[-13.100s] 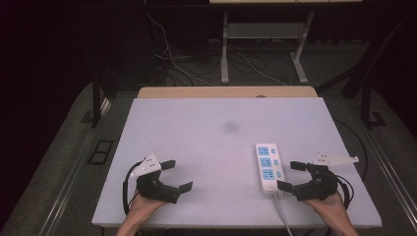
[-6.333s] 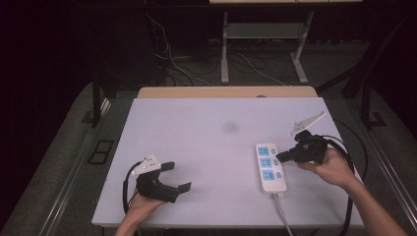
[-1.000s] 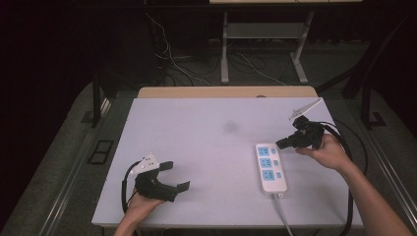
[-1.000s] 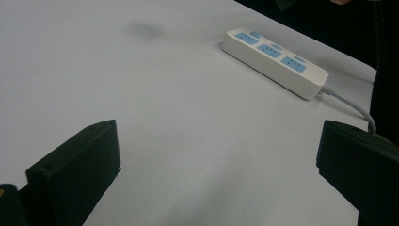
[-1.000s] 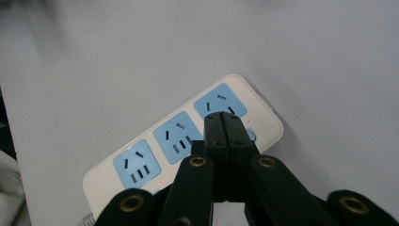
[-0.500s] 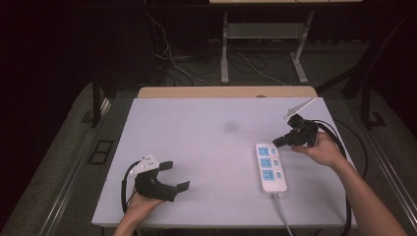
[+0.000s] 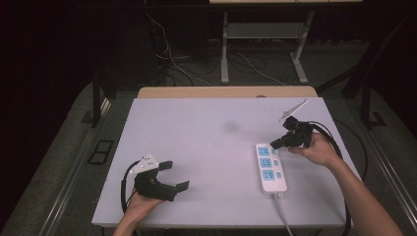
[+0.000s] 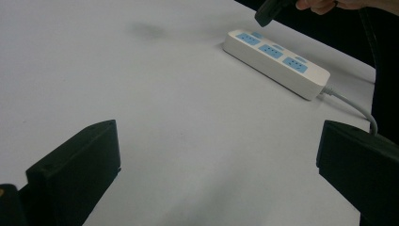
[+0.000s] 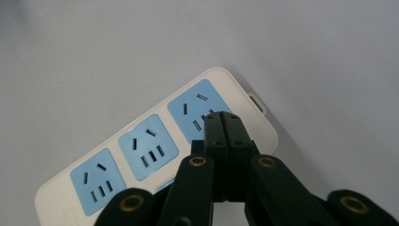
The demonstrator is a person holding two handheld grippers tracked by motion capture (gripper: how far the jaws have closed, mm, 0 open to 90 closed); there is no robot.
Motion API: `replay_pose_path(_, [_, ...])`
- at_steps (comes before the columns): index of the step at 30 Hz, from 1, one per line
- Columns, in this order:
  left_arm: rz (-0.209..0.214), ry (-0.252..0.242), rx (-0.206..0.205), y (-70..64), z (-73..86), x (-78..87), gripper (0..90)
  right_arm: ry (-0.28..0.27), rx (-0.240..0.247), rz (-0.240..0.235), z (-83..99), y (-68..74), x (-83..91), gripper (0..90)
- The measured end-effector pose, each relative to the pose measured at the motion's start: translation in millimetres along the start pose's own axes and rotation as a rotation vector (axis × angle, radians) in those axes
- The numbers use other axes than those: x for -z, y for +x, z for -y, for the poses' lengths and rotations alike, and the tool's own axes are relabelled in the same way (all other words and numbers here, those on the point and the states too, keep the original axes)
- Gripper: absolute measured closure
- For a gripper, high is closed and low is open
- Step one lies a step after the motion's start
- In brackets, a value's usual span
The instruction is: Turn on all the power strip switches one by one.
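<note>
- My right gripper (image 9: 221, 117), jaws pressed together (nothing between), hovers over the power strip (image 7: 268, 167) at right of frame.
- My left gripper (image 7: 169, 176), jaws wide apart, sits lower left on the table (image 7: 206, 142).

Both grippers: black bodies. The right gripper (image 9: 221, 117) has brass-coloured screws behind its jaws; the left gripper (image 7: 169, 175) carries a grey three-cornered plate and black cable.

White power strip (image 7: 269, 167), three blue sockets, flat on table's right side, cord trailing toward person.
</note>
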State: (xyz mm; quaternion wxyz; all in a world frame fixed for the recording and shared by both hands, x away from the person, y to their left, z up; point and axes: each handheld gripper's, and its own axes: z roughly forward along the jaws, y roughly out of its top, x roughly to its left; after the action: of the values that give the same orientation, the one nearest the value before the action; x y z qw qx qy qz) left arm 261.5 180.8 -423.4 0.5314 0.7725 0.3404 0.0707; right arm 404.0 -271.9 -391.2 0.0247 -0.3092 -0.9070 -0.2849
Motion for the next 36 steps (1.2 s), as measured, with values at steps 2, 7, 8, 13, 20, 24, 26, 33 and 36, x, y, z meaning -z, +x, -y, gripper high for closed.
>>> replay_pose_path(2, [0.0, -0.001, 0.0, -0.3, -0.1, 0.1, 0.0, 0.005, 0.001, -0.001, -0.3, -0.8, -2.3, 89.9])
replay_pose_path(7, [0.0, 0.0, -0.003, -0.4, -0.1, 0.0, 0.0, 0.013, -0.006, -0.002, 0.2, -2.9, -6.7, 89.9])
replay_pose_path(8, [0.0, 0.0, -0.002, -0.2, 0.0, 0.0, 0.0, 0.014, -0.005, -0.002, 0.3, -3.2, -7.1, 89.9])
replay_pose_path(13, [0.001, 0.001, -0.002, 0.1, 0.1, 0.2, 0.0, 0.04, -0.012, 0.009, 1.0, -3.8, -10.4, 89.9])
replay_pose_path(20, [0.001, 0.002, -0.002, -0.6, 0.2, -0.5, 0.0, 0.032, -0.016, 0.007, 3.0, -5.2, -11.4, 89.8])
replay_pose_path(24, [0.003, 0.006, -0.001, -1.1, 0.3, -1.9, 0.0, 0.034, -0.024, 0.008, 3.1, -5.3, -12.3, 89.8])
replay_pose_path(26, [0.003, 0.007, -0.003, -1.3, 0.3, -1.9, 0.0, 0.033, -0.022, 0.012, 3.9, -4.8, -12.5, 89.9])
replay_pose_path(33, [0.003, 0.007, -0.003, -1.5, 0.3, -1.8, 0.0, 0.016, -0.025, 0.001, 7.1, -6.5, -13.2, 90.0])
replay_pose_path(36, [0.003, 0.01, -0.001, -0.7, 0.6, -2.3, 0.0, 0.02, -0.012, 0.01, 6.8, -5.1, -13.6, 90.0])
